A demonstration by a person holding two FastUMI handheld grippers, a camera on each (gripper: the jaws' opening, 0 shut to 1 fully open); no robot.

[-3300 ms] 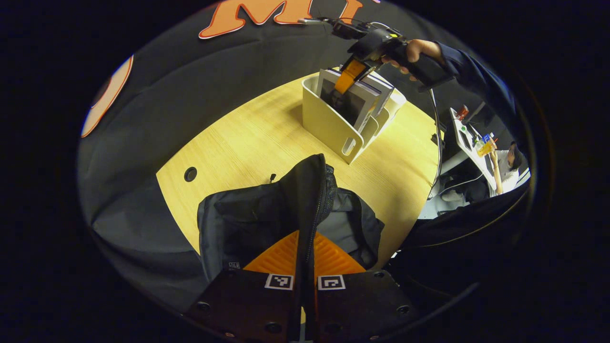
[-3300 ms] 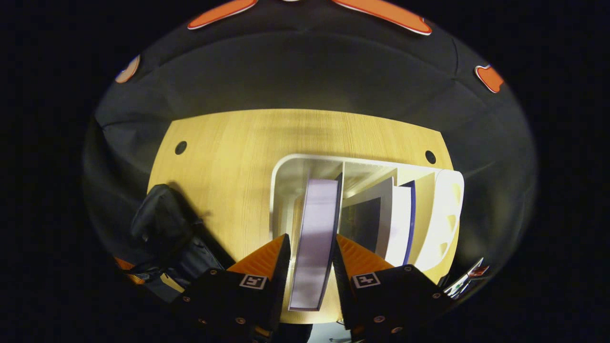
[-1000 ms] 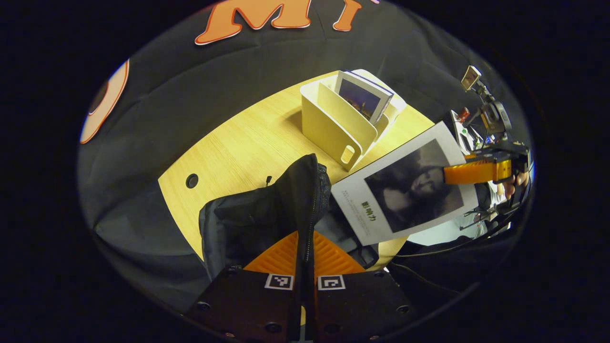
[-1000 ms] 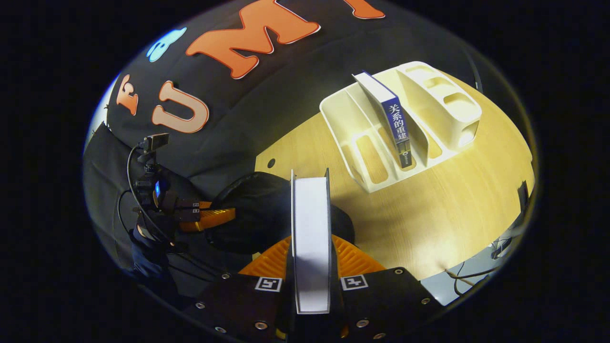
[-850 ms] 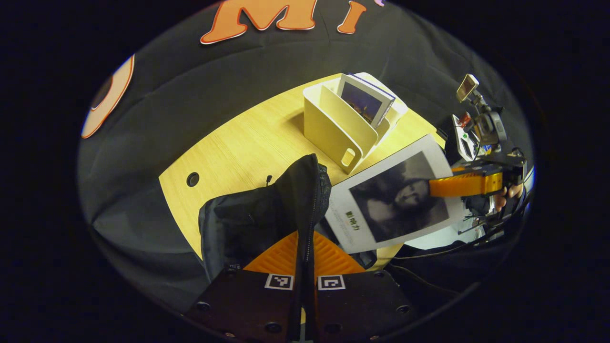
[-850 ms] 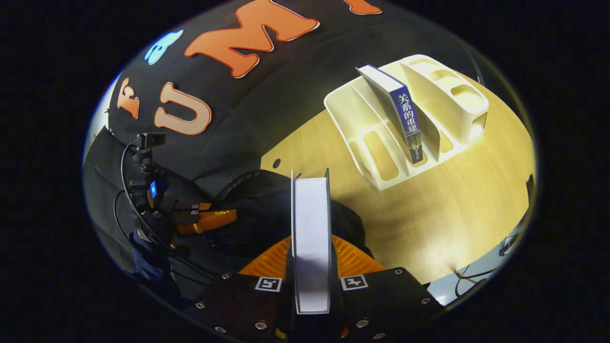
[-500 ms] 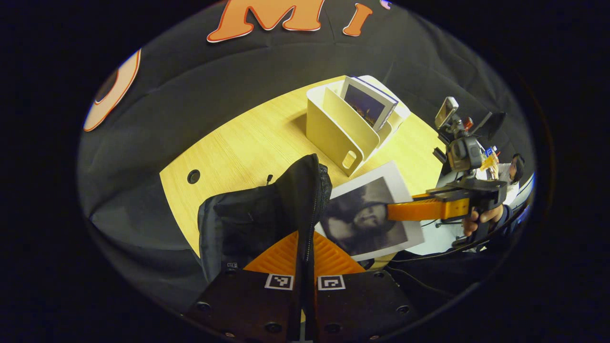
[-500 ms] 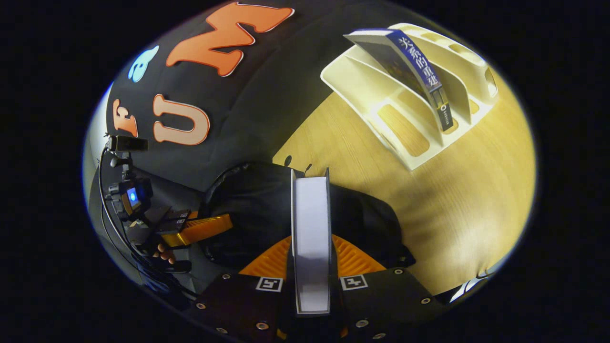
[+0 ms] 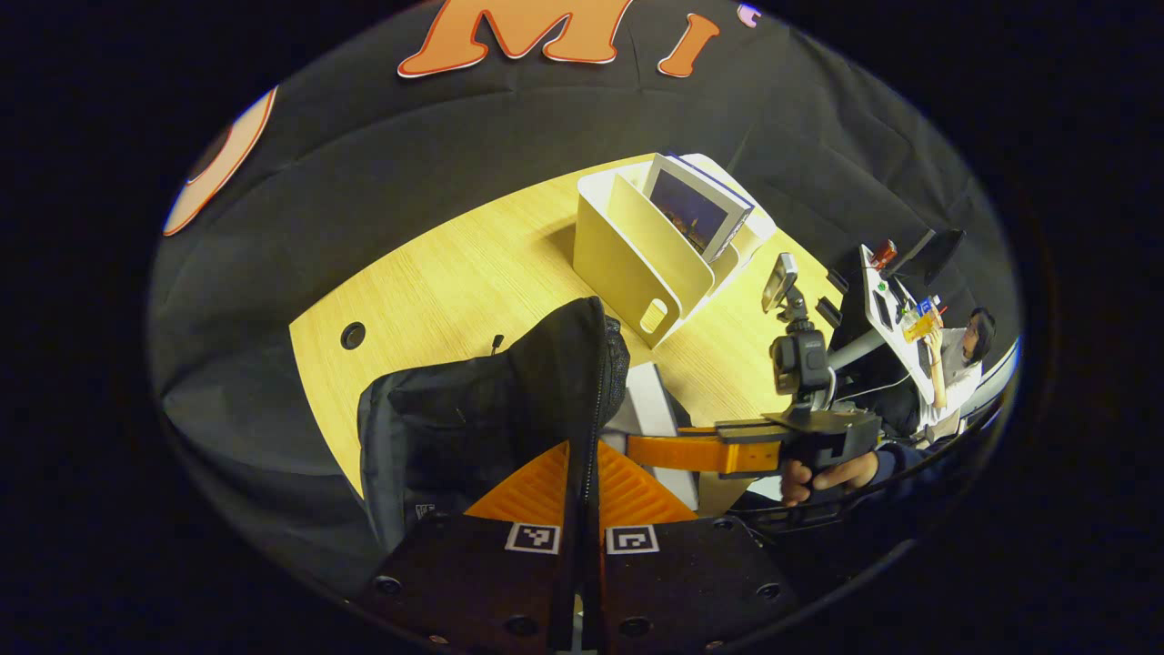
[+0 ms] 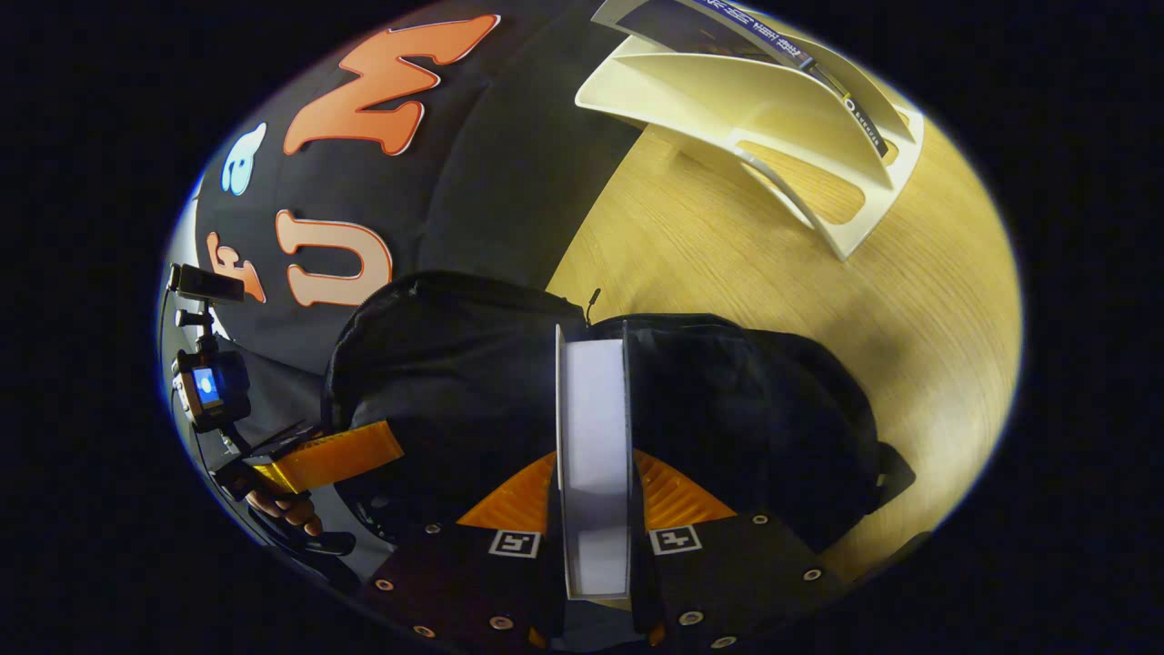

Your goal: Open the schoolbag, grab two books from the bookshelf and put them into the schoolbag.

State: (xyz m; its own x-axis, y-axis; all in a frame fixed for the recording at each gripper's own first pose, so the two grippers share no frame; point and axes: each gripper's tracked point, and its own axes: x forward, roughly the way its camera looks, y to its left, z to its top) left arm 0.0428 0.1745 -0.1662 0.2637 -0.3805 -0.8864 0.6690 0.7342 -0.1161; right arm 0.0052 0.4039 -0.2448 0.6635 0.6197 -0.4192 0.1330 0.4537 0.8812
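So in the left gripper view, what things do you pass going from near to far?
left gripper → schoolbag → bookshelf → book in it → wall

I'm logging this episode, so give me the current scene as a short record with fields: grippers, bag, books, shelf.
left gripper: shut on the schoolbag flap, holding it up
right gripper: shut on a book, edge-on over the bag's mouth
bag: black, lying on the table, open
book in hand: part-way into the bag in the left gripper view
bookshelf: cream, on the table beyond the bag
second book: leaning in the shelf
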